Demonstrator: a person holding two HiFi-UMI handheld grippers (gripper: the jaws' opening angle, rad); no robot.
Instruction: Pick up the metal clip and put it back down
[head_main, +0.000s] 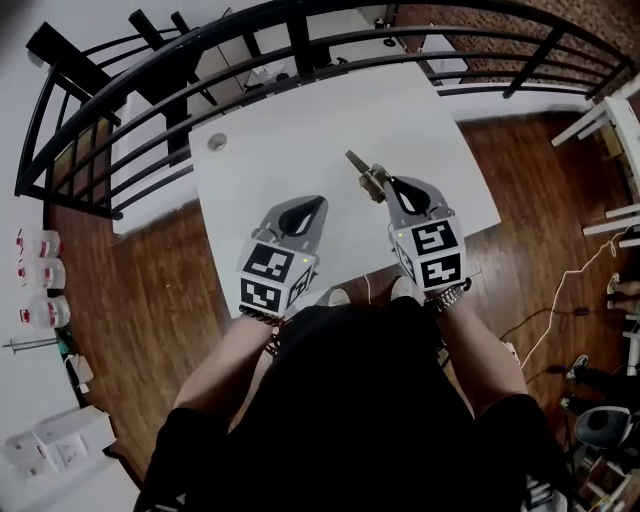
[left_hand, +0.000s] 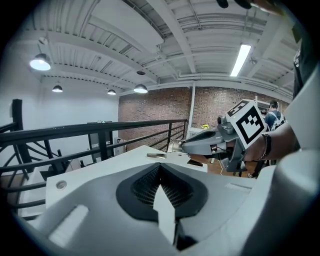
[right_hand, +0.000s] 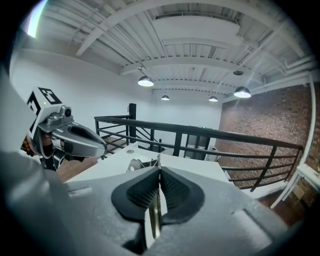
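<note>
My right gripper (head_main: 386, 183) is shut on the metal clip (head_main: 364, 172), which sticks out ahead of its tips over the middle of the white table (head_main: 290, 120). In the right gripper view the pads (right_hand: 145, 192) press on a thin metal strip, and the clip's body (right_hand: 134, 164) shows just past the right gripper's tips (right_hand: 159, 170). My left gripper (head_main: 312, 205) hovers to the left of it over the table's near edge, jaws together and nothing between them. The left gripper view looks past the shut left gripper (left_hand: 160, 166) to the right gripper (left_hand: 186, 145) holding the clip (left_hand: 175, 145).
A black metal railing (head_main: 300, 45) curves round the far side and left of the table. A round grommet (head_main: 215, 141) sits near the table's far left corner. Wooden floor (head_main: 540, 200) lies to the right, with white furniture (head_main: 620, 120) and a cable (head_main: 560, 290).
</note>
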